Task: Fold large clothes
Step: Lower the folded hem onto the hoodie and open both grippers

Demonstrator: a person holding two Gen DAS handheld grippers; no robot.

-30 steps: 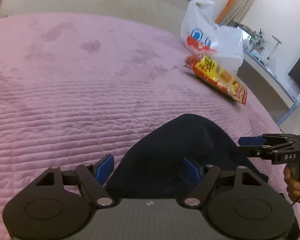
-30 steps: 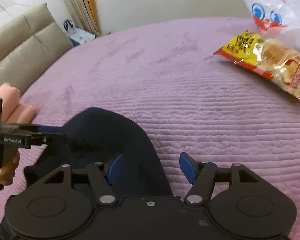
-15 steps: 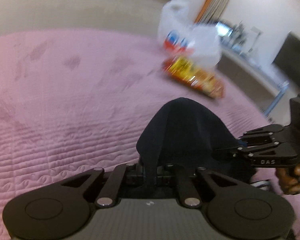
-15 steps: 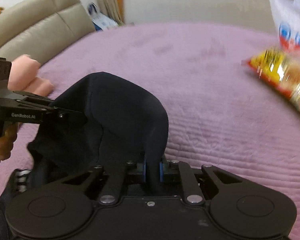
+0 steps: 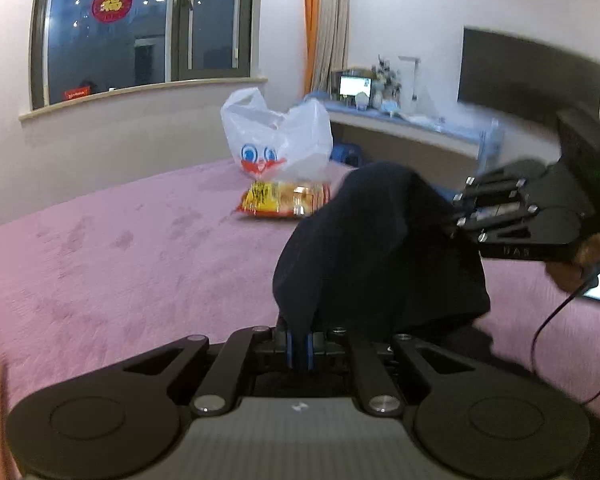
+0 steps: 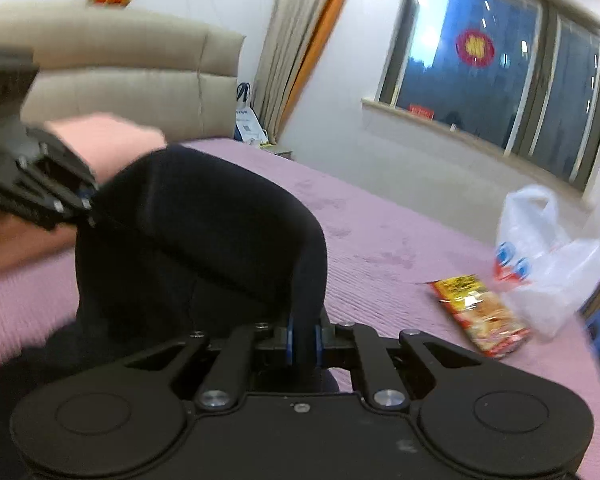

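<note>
Two grippers, one dark garment, one bed.

Item 1: dark garment [image 5: 380, 248], navy or black, raised off the pink bedspread [image 5: 120, 264] and hanging in a hump between the two tools; its lower part trails out of sight below both views.

Item 2: left gripper [image 5: 299, 347], jaws pressed together on a fold of the garment, cloth visible between the blue pads [image 5: 290, 346].

Item 3: right gripper [image 6: 303, 340], jaws closing a little further, already pinching a thick fold of the same garment between the pads.

Handling note, as judgement: the step in hand looks like lifting one edge clear so it can be carried over and laid down as a fold. Best done with both grips level and drawn apart enough to take the sag out of the held edge, raised until the hanging part clears the bedspread, then lowered evenly so no creases get trapped. The right pinch holds a bunched roll, which may slip or unroll unevenly.

Item 4: white plastic bag [image 5: 278, 140] with cartoon eyes and a red mouth, no legible words.

Item 5: yellow and red snack packet [image 5: 284, 200], just beside the bag; print unreadable.

Item 6: red round window sticker [image 5: 111, 4] bearing the character 福.

Item 7: lettering on the right tool's side in the left view, roughly "DAS", blurred.
</note>
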